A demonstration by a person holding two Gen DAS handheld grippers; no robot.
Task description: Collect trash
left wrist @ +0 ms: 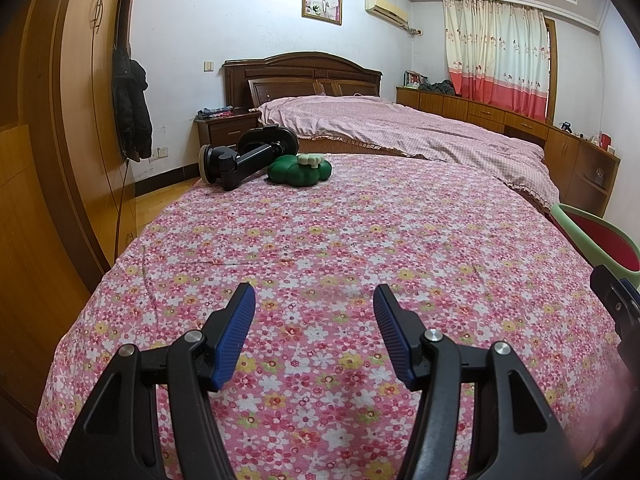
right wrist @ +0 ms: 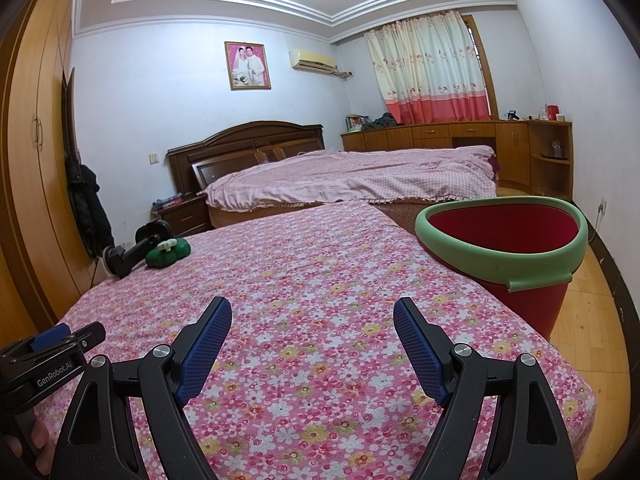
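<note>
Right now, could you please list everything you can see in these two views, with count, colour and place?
Flower-print cloth surface: one, pink, white and yellow, beneath both claws.
Black plastic suction-cup mount: one, black, far left corner of the cloth.
Green flower-shaped plush cushion: one, green with cream top, beside the mount.
Red plastic bin with green rim: one, at the cloth's right edge; nothing visible inside from here.
Bed with pink checked cover: one, behind.
Framed wedding portrait: one, on the wall.
Black coat: one, hanging on the wardrobe.
Left claw: open, empty.
Right claw: open, empty.
</note>
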